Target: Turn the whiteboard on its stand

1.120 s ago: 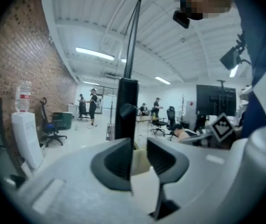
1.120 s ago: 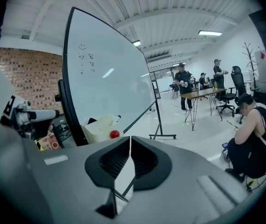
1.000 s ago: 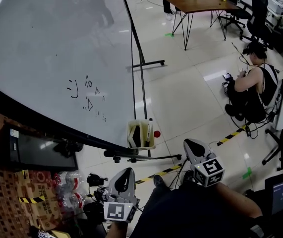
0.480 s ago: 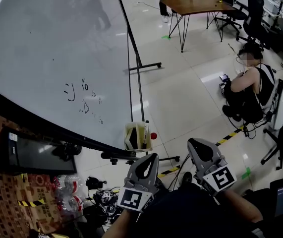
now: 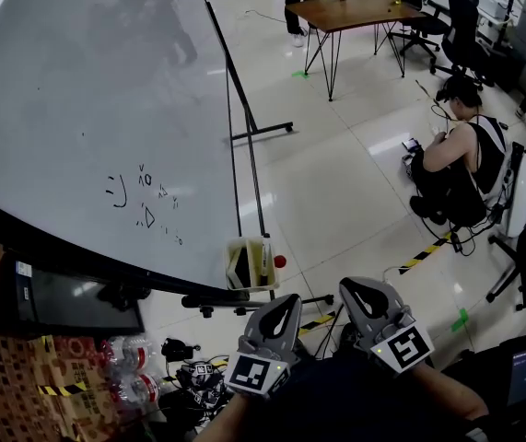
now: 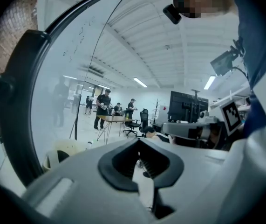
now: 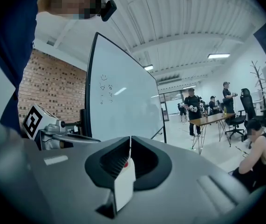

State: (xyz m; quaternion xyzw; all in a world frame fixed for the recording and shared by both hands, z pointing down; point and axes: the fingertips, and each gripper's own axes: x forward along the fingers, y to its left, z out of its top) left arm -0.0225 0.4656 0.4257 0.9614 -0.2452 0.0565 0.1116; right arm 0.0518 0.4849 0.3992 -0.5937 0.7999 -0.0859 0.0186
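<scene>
Tongs: found shut and empty, left gripper [image 5: 284,304] beside right gripper [image 5: 356,291], low before whiteboard [image 5: 87,99] on its stand [image 5: 263,131], apart from it. Read small scribbles [image 5: 141,197] on board, illegible; square marker on each cube. Against 1 second back, noted left gripper shifted in toward right gripper. Noted cup [image 5: 244,265] with red ball [image 5: 280,261] at board's lower corner; seated person [image 5: 461,159] and table [image 5: 355,9] beyond.

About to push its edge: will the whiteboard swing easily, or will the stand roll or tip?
The whiteboard looks large and framed, so probably stiff but heavy to start swinging. The stand has long floor feet, so tipping seems unlikely; it might slide on the glossy floor. The holder at its corner may spill.
</scene>
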